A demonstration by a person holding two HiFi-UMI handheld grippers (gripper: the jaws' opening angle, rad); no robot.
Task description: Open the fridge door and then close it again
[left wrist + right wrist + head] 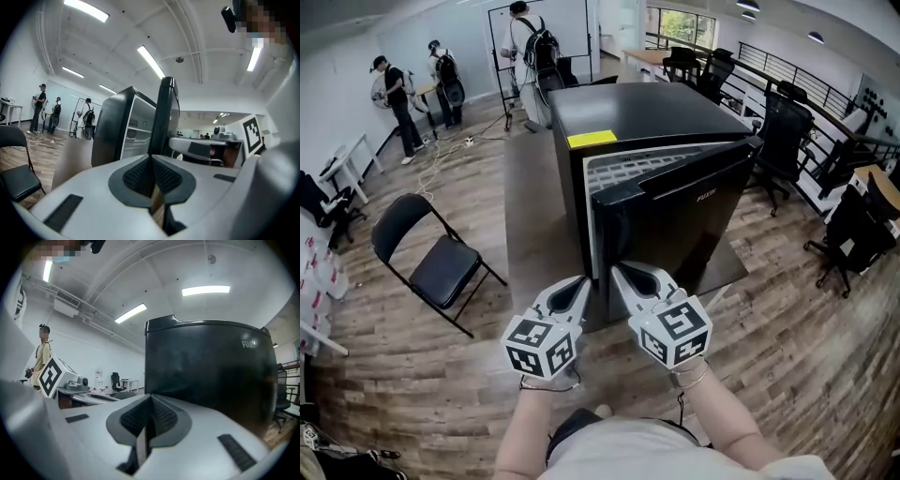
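Note:
A black mini fridge stands on the floor ahead, its door swung partly open, with the free edge on the left and the white inner lining showing. My left gripper is shut and empty just below that free edge. My right gripper is shut and empty beside it, tip close to the door's lower front. In the left gripper view the door edge rises straight ahead of the shut left gripper, the open interior to its left. The door front fills the right gripper view behind the shut right gripper.
The fridge sits on a grey mat. A black folding chair stands to the left, office chairs to the right. Several people stand at the far back near a whiteboard. A yellow sticker lies on the fridge top.

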